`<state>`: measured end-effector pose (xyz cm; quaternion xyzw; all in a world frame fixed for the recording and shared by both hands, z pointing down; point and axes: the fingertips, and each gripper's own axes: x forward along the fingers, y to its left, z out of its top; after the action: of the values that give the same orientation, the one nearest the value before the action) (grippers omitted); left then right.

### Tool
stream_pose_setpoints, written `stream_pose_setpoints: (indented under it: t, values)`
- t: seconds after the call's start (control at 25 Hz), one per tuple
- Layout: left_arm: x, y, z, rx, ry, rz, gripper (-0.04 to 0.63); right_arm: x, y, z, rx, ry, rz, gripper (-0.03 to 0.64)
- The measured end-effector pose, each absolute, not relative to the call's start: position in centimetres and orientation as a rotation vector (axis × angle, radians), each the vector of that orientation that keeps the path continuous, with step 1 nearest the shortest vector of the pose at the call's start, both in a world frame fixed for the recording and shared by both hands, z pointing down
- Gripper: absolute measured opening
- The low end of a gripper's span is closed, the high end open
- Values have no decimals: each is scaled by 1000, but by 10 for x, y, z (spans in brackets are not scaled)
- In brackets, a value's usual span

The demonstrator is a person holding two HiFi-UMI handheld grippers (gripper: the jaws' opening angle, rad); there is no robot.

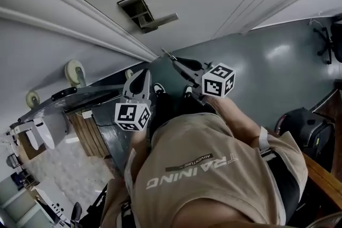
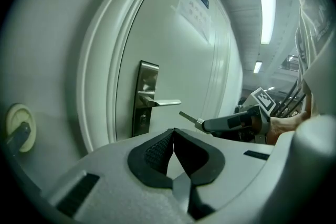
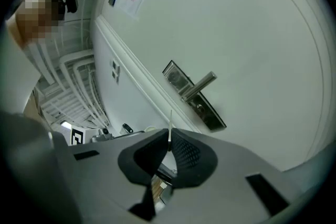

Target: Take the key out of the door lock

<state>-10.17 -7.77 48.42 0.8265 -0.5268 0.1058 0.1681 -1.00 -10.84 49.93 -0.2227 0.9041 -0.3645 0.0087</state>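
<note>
Thin flat silver metal key (image 3: 170,123) is out of the lock and pinched edge-on in the right hand-held gripper (image 3: 169,132). Its blade points at the steel lock plate (image 3: 211,116) on the white door (image 3: 252,34). The key looks light, stiff and slick, with little of it clamped, so it could pivot. Best gripped square on the bow. The left hand-held gripper (image 2: 174,134) has its jaws together on nothing. The tan shirt (image 1: 214,184) reads "TRAINING ADVENTURE". The door notice (image 2: 193,8) is illegible.
</note>
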Motion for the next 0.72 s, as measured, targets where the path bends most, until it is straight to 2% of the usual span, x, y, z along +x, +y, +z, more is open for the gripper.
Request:
stream_pose_setpoints:
  t: [0.72]
  values:
    - [-109, -62, 415, 2569, -1496, 193, 9, -23, -78, 442, -908, 2997, -643, 18]
